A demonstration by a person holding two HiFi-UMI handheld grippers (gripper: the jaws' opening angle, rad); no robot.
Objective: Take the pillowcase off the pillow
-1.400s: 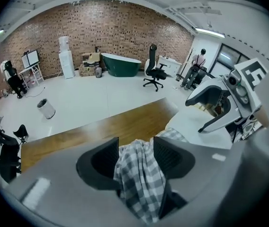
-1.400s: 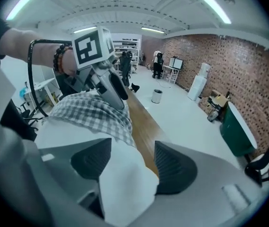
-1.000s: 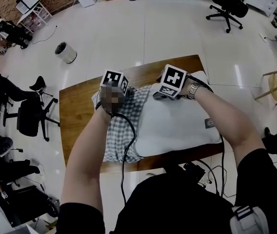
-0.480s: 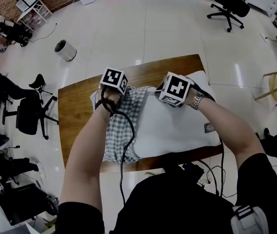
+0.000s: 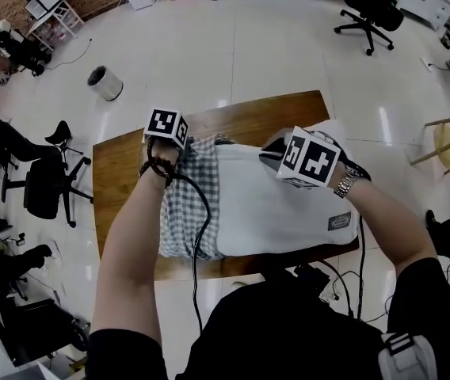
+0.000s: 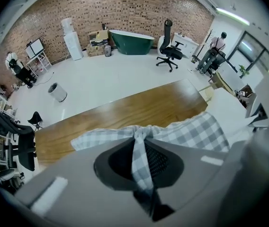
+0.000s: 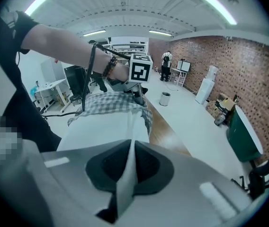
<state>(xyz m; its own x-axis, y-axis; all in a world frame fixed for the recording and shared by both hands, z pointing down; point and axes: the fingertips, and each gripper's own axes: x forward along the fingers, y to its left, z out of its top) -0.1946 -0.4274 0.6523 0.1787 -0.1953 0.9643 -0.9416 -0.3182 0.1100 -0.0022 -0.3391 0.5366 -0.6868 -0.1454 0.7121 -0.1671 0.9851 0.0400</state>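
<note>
A white pillow (image 5: pixel 280 204) lies on the wooden table (image 5: pixel 122 180), its left end inside a blue-and-white checked pillowcase (image 5: pixel 184 212). My left gripper (image 5: pixel 168 131) is at the pillowcase's far left corner. Its jaws are closing on a bunched fold of the checked pillowcase (image 6: pixel 141 148), pinched between them in the left gripper view. My right gripper (image 5: pixel 288 155) is at the pillow's far edge, shut on a ridge of the white pillow (image 7: pixel 124 174). The right gripper view looks along the pillow to the left gripper (image 7: pixel 139 72).
A black cable (image 5: pixel 197 244) runs from the left gripper across the pillowcase to the table's near edge. On the floor around the table are office chairs (image 5: pixel 47 190), a white bin (image 5: pixel 104 83) and a wooden chair (image 5: pixel 447 137). A green tub (image 6: pixel 132 40) stands by the brick wall.
Both grippers have shut on cloth. The left one has moved left with the pillowcase and the right one to the right with the pillow, so more white pillow shows.
</note>
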